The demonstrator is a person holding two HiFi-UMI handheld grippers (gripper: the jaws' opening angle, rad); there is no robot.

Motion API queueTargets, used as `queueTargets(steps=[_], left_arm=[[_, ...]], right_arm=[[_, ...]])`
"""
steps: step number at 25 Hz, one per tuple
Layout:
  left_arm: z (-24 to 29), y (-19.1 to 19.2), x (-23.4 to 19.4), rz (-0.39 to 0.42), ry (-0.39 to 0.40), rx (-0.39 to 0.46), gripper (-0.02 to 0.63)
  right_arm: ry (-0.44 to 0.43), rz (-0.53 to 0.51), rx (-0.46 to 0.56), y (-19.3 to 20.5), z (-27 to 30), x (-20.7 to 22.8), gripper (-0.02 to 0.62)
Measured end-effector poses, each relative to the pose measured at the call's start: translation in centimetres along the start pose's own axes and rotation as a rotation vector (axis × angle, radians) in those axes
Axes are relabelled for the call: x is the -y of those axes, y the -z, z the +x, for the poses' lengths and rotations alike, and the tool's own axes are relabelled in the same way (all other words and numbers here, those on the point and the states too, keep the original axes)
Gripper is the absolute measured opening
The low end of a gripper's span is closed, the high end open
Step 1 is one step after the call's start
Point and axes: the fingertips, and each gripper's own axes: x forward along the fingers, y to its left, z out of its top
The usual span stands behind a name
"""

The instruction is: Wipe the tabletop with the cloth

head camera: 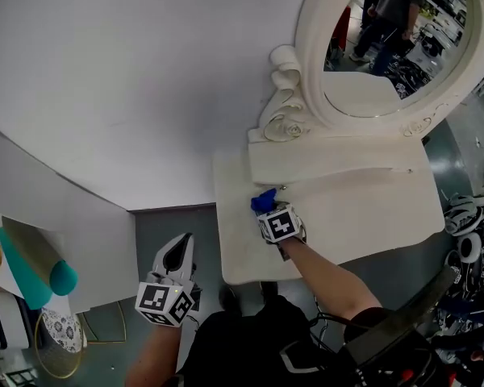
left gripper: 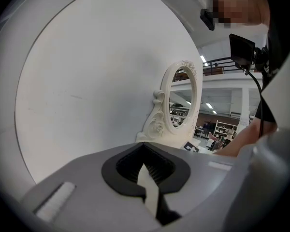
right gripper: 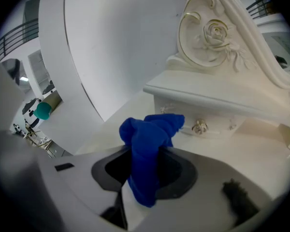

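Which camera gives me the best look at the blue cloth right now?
Right gripper view: the blue cloth fills the centre, bunched, clamped in the right gripper. Head view shows only a small blue tuft; left gripper view shows none.

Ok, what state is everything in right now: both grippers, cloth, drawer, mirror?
Right gripper: shut on the cloth, over the tabletop.
Left gripper: shut, empty, held off the table's left side.
Cloth: bunched up in the jaws, close to the drawer front.
Drawer: shut.
Mirror: upright at the back of the table.
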Motion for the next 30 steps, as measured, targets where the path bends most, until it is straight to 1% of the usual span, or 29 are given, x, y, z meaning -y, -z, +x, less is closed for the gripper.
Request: queueTargets(steps=[5, 12, 16, 22, 24, 26, 30], left_arm=[[0.7, -0.3, 1.0, 0.009, 0.046, 0.01, 0.008], [1.0, -0.3, 3.0, 0.013, 0.102, 0.016, 0.008], [1.0, -0.5, 4.1, 0.011, 0.128, 0.026, 0.008], [1.2, -0.2, 5.5, 0.011, 0.157, 0.026, 0.008], [1.0, -0.2, 5.7, 0.009, 0.156, 0.025, 0.008], [0.7, -0.3, 5.7, 0.01, 0.145, 0.024, 0.008], [-0.1, -0.2, 5.1, 0.011, 0.104, 0.011, 0.008]], right_arm=[[-0.026, -0.008, -0.017, 3.7, -2.4, -2.0, 0.132], [-0.051, 0.008, -0.023, 9.0, -6.1, -4.7, 0.132], [-0.066, 0.022, -0.046, 11.9, -8.2, -6.1, 0.132], [-0.098, 0.037, -0.065, 14.6, -10.1, -7.3, 0.132], [-0.11, 0.085, -0.061, 14.3, -10.3, -6.8, 0.132], [-0.092, 0.133, -0.018, 12.4, -10.1, -5.0, 0.132], [-0.013, 0.12, 0.065, 6.6, -8.1, -0.2, 0.132]])
